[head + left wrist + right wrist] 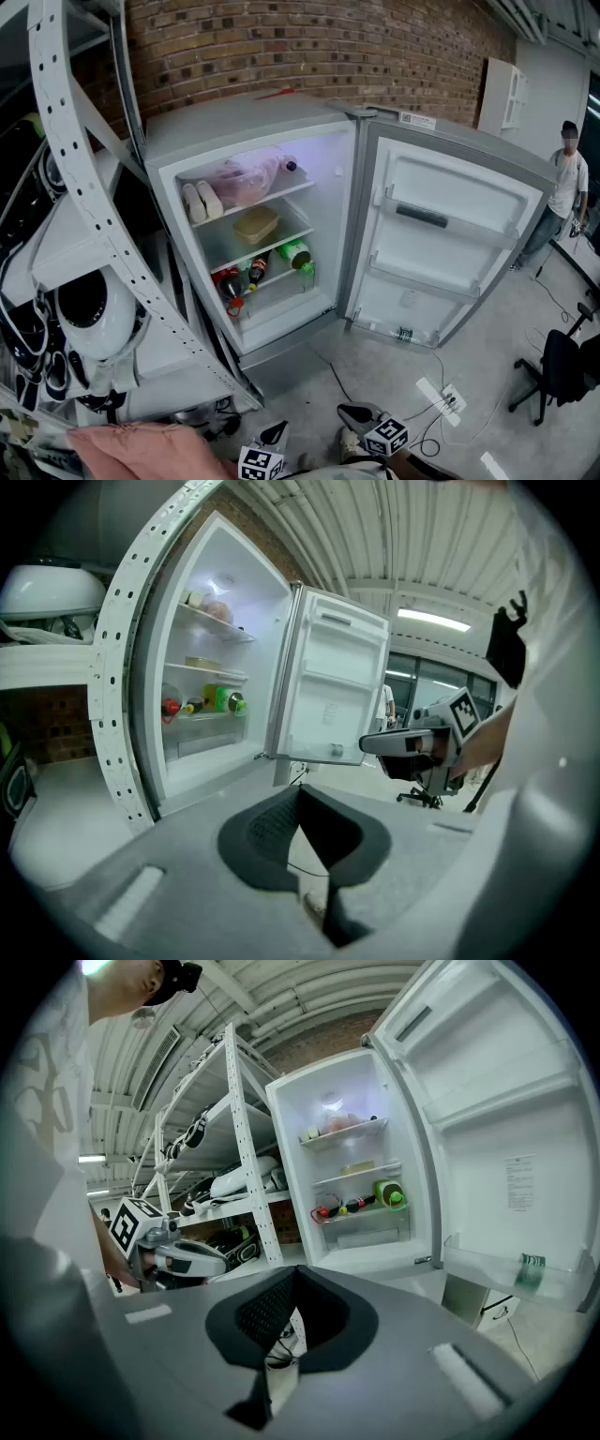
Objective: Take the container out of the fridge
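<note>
Fridge (234, 122) door (450, 244) stands wide, floor (375, 361) before it open; one tan container (255, 225) mid-shelf; my left gripper (298, 791) and right gripper (293, 1274) clenched, empty

I count one fridge (187, 131) with one door (450, 234). Inside I see one tan lidded container (256, 225), one pink bag (246, 180), two pale items (195, 203) and, as far as I can tell, three bottles (294, 253): one green, two dark. On the floor are one power strip (441, 395) and one office chair (560, 367). One person (565, 187) stands beyond.
</note>
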The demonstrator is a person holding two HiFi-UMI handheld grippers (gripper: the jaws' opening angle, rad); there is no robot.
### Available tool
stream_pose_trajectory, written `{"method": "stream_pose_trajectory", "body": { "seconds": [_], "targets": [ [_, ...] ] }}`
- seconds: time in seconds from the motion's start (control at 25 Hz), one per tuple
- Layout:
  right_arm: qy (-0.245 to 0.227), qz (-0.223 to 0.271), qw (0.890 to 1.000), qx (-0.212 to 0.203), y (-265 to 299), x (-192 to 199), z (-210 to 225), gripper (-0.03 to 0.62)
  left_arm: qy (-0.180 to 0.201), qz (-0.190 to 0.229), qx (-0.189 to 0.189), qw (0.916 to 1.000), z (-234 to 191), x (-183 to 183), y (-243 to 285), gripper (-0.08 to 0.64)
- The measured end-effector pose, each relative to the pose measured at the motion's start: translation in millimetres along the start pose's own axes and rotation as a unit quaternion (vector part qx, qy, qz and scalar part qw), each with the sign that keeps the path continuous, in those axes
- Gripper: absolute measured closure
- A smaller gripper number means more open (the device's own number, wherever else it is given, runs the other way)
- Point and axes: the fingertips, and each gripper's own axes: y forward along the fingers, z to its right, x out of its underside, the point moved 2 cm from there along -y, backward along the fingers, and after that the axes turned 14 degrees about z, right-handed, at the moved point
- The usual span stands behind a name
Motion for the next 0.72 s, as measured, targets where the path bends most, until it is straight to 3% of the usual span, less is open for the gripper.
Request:
{"method": "stream_pose_trajectory", "body": {
  "seconds": [0.32,0.72],
  "targets": [
    [-0.020,0.009,1.000,0.023,0.8,-8.0,-1.1,0.584,0.001,0.015,0.017,0.9997,1.9,-11.5,0.8,0.558],
    [-0.019,0.034,0.999,0.020,7.3,-22.4,-1.7,0.584,0.006,0.025,0.012,0.9996,0.2,-18.5,-3.2,0.558]
  ]
}}
